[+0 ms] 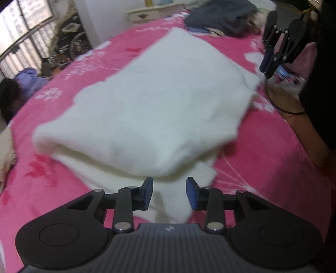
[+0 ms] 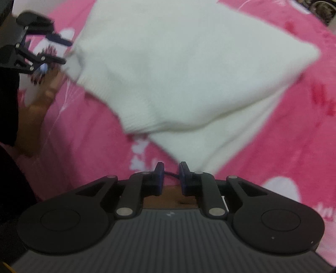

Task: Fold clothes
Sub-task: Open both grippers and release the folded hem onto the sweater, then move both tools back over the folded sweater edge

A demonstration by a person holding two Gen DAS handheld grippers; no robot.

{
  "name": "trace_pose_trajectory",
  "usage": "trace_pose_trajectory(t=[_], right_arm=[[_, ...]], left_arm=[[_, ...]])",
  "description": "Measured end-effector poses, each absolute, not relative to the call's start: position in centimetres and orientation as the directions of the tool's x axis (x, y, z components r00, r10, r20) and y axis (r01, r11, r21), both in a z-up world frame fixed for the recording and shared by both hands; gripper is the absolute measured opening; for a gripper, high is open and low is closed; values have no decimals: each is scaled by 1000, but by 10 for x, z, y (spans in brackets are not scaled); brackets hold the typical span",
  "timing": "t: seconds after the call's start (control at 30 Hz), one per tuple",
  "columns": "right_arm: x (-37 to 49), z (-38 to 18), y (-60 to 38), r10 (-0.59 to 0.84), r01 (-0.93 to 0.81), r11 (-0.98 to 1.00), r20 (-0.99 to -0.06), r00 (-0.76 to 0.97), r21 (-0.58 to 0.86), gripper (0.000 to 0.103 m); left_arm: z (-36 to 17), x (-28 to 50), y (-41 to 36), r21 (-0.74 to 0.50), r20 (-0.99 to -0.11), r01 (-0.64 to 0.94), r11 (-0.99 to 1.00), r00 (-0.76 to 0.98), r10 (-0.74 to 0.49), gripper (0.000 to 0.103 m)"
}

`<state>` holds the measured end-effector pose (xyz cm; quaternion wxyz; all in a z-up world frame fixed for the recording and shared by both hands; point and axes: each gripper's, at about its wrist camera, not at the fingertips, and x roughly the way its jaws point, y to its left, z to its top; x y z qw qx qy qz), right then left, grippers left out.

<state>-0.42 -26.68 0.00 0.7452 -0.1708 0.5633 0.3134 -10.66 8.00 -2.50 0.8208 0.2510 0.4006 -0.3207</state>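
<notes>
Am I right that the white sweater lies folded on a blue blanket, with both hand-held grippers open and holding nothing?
Not quite: the blanket is pink, not blue, as both wrist views show. The rest holds: the white sweater lies folded on it, and the left hand-held gripper and right hand-held gripper are open and hold nothing.

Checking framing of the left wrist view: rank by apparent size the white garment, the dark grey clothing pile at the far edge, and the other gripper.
1. white garment
2. dark grey clothing pile
3. right gripper
The last two look close; distance skews both.
</notes>
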Motion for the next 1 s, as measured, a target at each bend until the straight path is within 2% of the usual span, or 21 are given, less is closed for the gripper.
trace_pose_trajectory(t=[0.13, 0.27, 0.47, 0.6, 0.7, 0.8, 0.9, 1.0], right_arm=[[10, 23, -253, 370, -679, 724, -898, 237, 119, 15], [7, 9, -204, 400, -796, 597, -895, 195, 94, 15], [1, -40, -176, 262, -882, 470, -961, 94, 42, 14], [18, -18, -173, 226, -895, 440, -974, 32, 72, 15], [50, 6, -178, 231, -866, 488, -973, 3, 113, 17], [90, 9, -189, 211, -808, 578, -977, 16, 112, 19], [119, -4, -207, 206, -723, 686, -976, 76, 89, 19], [133, -33, -229, 180, -624, 779, -975, 133, 58, 18]], left_arm=[[-4, -95, 85, 136, -774, 671, 729, 532, -344, 36], [-20, -85, 50, 91, -757, 675, 732, 524, -389, 37], [-68, -94, 28, 145, -788, 682, 717, 518, -334, 39], [-39, -88, 42, 108, -788, 665, 739, 510, -344, 39], [-9, -69, 65, 119, -754, 626, 771, 562, -340, 46], [11, -40, 87, 151, -716, 561, 814, 630, -301, 46], [-2, 2, 108, 163, -706, 460, 873, 672, -223, 45], [-29, 29, 130, 92, -752, 393, 915, 630, -195, 43]])
